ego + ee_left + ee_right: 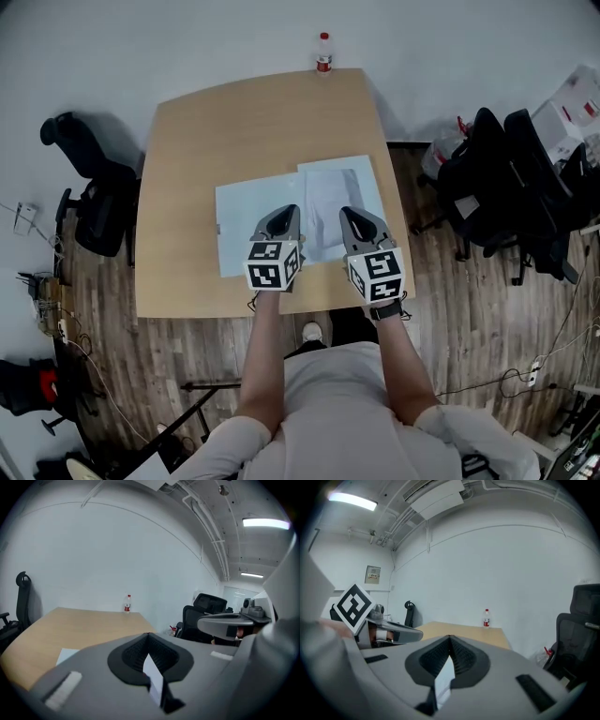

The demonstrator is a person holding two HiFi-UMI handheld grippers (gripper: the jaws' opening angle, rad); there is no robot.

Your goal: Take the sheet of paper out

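Note:
On the wooden table (234, 122) lie two overlapping flat items: a pale blue sheet (242, 230) at the left and a lighter, sleeve-like sheet (339, 186) with a whiter patch inside at the right. My left gripper (287, 210) hovers over the blue sheet's right part, and its jaws meet at the tip with nothing held. My right gripper (348, 212) hovers over the lighter sheet's lower part, jaws likewise together and empty. A corner of the blue sheet (65, 656) shows in the left gripper view. Whether either tip touches the paper is hidden.
A water bottle (323, 53) stands at the table's far edge. A black chair (94, 197) stands left of the table, and more black chairs (506, 178) at the right. Cables and clutter lie on the wooden floor on both sides.

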